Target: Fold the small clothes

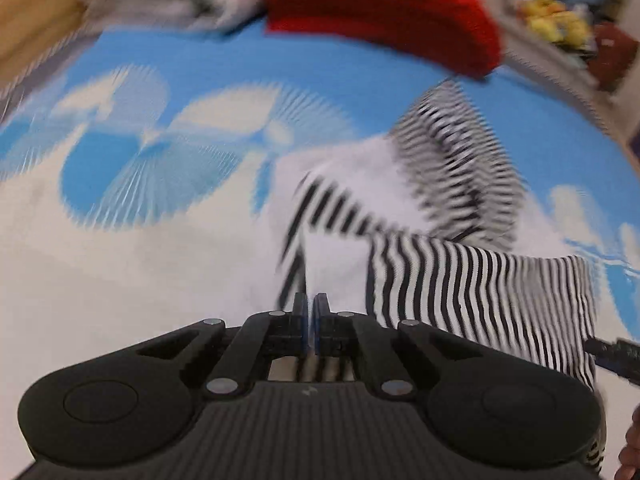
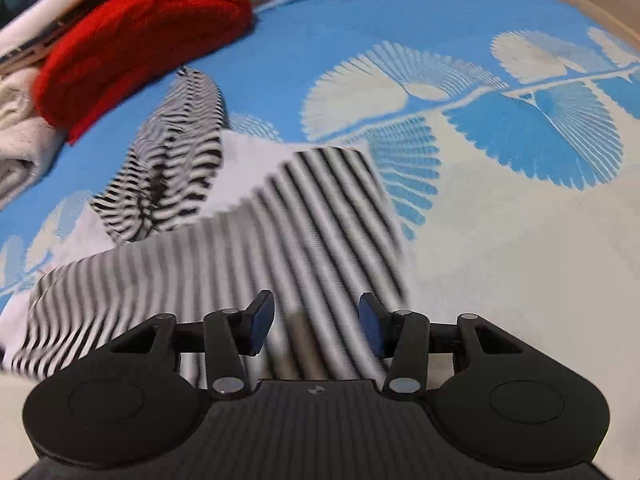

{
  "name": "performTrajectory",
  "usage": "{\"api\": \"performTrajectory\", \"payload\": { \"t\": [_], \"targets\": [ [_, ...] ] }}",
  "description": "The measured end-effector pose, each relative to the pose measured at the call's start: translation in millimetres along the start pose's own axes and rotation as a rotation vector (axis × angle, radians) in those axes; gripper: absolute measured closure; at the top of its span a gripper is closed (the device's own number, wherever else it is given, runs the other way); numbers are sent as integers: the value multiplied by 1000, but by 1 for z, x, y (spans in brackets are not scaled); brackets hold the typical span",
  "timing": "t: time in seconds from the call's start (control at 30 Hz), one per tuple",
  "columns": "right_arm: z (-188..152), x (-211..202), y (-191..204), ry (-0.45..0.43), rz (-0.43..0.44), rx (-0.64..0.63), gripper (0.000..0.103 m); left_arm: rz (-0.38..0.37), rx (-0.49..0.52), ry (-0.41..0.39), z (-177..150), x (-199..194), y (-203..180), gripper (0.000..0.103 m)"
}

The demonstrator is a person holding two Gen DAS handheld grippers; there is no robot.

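Observation:
A small black-and-white striped garment (image 1: 472,280) with a white panel lies crumpled on the blue and white patterned cloth (image 1: 160,248). My left gripper (image 1: 311,312) is shut, with the garment's white edge at its fingertips; a pinch of fabric cannot be confirmed. In the right wrist view the striped garment (image 2: 312,216) spreads under and ahead of my right gripper (image 2: 317,320), which is open just above it, empty. Both views are motion-blurred.
A folded red knit piece (image 2: 136,36) lies at the far side, also in the left wrist view (image 1: 380,12). White and grey folded clothes (image 2: 16,136) sit beside it. Yellow items (image 1: 556,16) stand at the far right.

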State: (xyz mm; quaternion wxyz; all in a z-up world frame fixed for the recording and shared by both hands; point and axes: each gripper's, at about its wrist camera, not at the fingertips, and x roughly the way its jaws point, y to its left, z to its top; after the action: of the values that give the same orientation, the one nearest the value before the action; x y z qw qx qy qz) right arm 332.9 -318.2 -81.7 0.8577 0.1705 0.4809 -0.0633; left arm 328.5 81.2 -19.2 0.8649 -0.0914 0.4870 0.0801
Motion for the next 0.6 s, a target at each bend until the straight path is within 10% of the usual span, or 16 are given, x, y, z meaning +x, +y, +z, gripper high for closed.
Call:
{"api": "performTrajectory", "payload": {
  "t": [0.13,0.3,0.43,0.6],
  "targets": [
    [-8,19,-4,81,-87,-24,54,5,-9,18,7,7,11,80],
    [-7,10,-7,37,-113,14,54,-117,-27,61,5,23,7,80],
    [-13,22,-3,96,-103,-43,54,-73,47,189,-11,56,-1,80],
    [-8,10,2,35,-78,-51,54,-86,40,142,-5,47,-2,76]
  ]
}}
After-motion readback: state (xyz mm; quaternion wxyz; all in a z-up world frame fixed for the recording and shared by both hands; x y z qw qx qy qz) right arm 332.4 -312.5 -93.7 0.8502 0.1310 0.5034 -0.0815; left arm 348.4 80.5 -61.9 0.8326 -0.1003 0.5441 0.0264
